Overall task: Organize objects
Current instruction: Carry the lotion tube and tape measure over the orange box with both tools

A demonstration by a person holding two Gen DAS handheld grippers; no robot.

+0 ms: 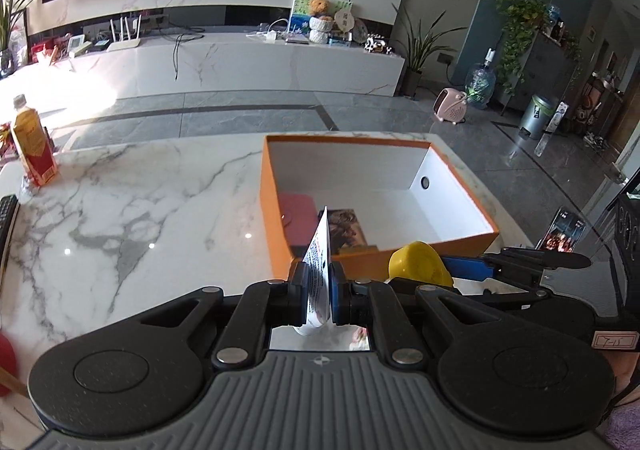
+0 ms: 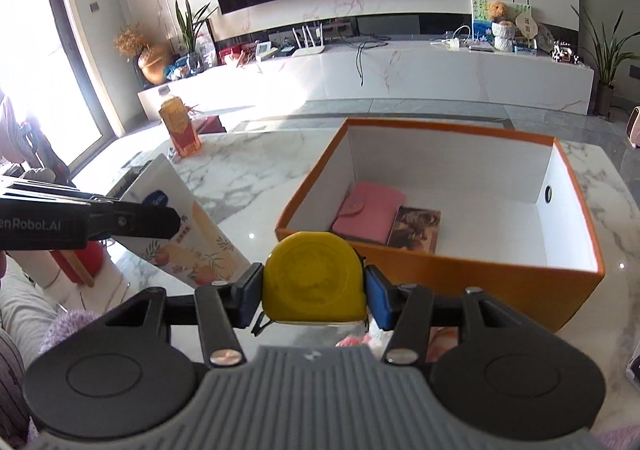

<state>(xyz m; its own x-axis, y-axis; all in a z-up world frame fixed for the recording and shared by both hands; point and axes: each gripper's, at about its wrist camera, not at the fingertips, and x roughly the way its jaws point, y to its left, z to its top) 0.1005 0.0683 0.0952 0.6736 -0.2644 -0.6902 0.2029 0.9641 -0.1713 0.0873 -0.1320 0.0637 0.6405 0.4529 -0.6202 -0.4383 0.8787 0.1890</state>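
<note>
Right gripper [image 2: 315, 292] clamped on round yellow tape measure [image 2: 314, 276]; left gripper [image 1: 319, 290] pinching flat printed pouch [image 1: 319, 270].

We count one open orange cardboard box with a white inside [image 2: 448, 270], ahead of both claws, and two flat things in it: one pink snap-button wallet [image 2: 370, 212] and one dark picture card [image 2: 418, 228]. We count one yellow round tape measure [image 2: 314, 276], one flat white printed pouch [image 2: 192, 238], and one amber drink bottle with a red label [image 2: 179, 126] far ahead to the left.
</note>
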